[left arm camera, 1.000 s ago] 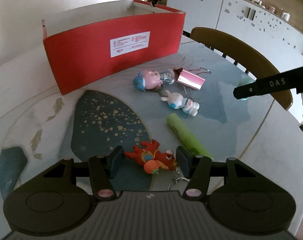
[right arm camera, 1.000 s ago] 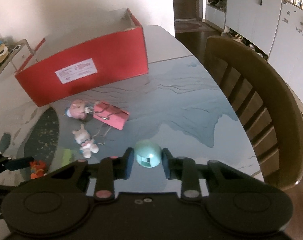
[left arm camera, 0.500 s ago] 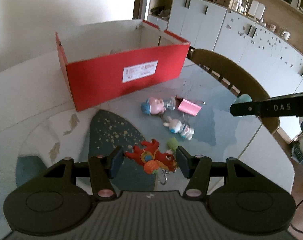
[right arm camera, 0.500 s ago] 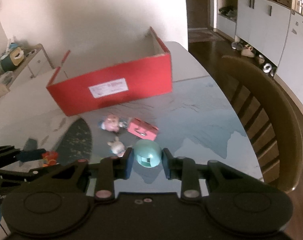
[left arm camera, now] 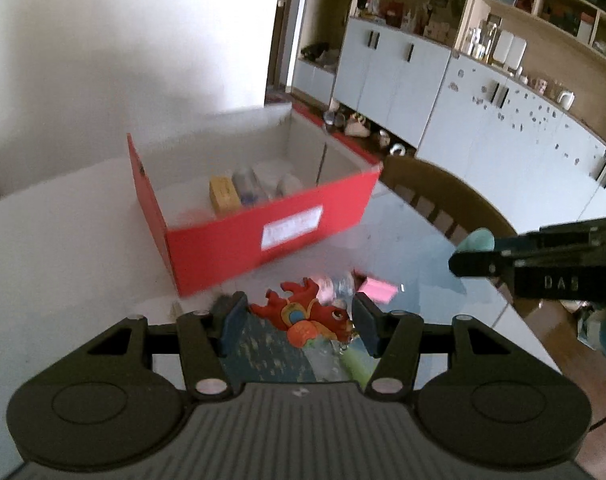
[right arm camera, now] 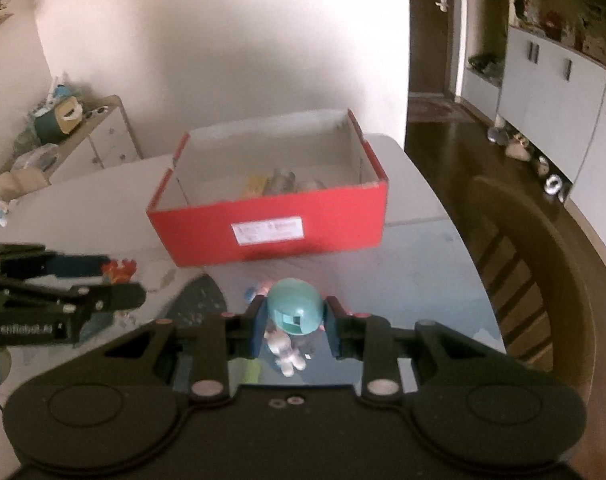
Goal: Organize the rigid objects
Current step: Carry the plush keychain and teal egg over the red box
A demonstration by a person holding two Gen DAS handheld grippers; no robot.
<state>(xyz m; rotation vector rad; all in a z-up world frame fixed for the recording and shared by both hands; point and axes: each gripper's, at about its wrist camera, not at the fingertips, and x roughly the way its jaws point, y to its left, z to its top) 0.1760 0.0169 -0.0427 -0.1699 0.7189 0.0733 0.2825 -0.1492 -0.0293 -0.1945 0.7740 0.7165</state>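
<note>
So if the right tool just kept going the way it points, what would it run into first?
Probably the red box: it sits dead ahead of the right tool, which is shut on the teal dome. Depth is unclear; it might reach the table short of the front wall.

One red box (right arm camera: 271, 228), two grippers, one chair (right arm camera: 543, 264), several small toys

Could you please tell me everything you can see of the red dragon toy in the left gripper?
The red dragon toy is a small, hard-looking figure with orange and teal patches and a metal ring hanging under it. It lies sideways between the left gripper's blue pads, lifted off the table, in front of the red box.
</note>
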